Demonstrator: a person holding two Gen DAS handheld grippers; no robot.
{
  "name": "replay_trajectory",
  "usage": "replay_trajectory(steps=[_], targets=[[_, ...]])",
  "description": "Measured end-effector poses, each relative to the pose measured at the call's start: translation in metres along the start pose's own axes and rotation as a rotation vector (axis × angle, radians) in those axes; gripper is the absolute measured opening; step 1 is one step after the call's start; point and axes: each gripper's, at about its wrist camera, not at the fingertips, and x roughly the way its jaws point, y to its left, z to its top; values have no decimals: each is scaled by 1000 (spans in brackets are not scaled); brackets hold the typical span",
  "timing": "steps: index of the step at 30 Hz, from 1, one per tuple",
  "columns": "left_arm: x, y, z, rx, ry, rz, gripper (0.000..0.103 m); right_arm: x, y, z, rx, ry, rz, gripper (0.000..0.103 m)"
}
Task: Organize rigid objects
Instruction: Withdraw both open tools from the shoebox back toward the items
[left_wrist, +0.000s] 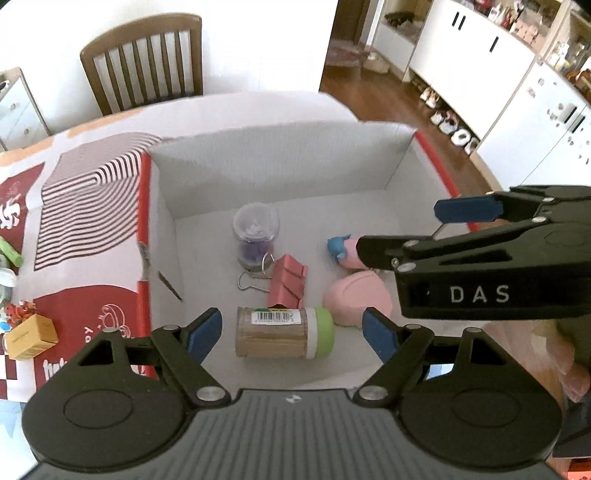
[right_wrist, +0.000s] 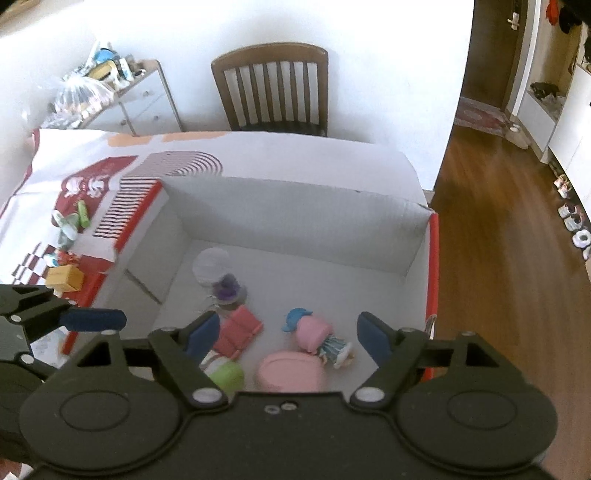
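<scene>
A white cardboard box with red rims (left_wrist: 277, 173) (right_wrist: 295, 214) stands on the table. Inside it lie a toothpick jar with a green lid (left_wrist: 273, 332) (right_wrist: 227, 376), a pink case (left_wrist: 354, 299) (right_wrist: 290, 371), a doll with a blue hat (left_wrist: 341, 251) (right_wrist: 317, 336), pink binder clips (left_wrist: 286, 284) (right_wrist: 238, 332) and a clear jar of purple bits (left_wrist: 255, 232) (right_wrist: 218, 273). My left gripper (left_wrist: 291, 330) hangs open above the toothpick jar, holding nothing. My right gripper (right_wrist: 289, 330) (left_wrist: 417, 230) is open above the doll and case, also empty.
A wooden chair (left_wrist: 144, 62) (right_wrist: 273, 88) stands behind the table. Left of the box, on the patterned tablecloth (left_wrist: 85, 206), lie a small yellow carton (left_wrist: 31, 336) (right_wrist: 64, 277) and several small toys (right_wrist: 70, 221). The table's edge and wooden floor (right_wrist: 498, 258) are to the right.
</scene>
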Motion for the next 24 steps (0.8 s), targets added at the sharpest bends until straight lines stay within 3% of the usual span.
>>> replay_trajectory(steps=[10, 19, 24], targets=[[-46, 15, -20, 2, -105, -51, 83, -39, 27, -9, -32, -76, 39, 87], [-75, 62, -47, -15, -157, -101, 83, -65, 58, -20, 15, -130, 74, 91], [-93, 95, -63, -16, -184, -89, 83, -71, 79, -29, 54, -160, 89, 96]])
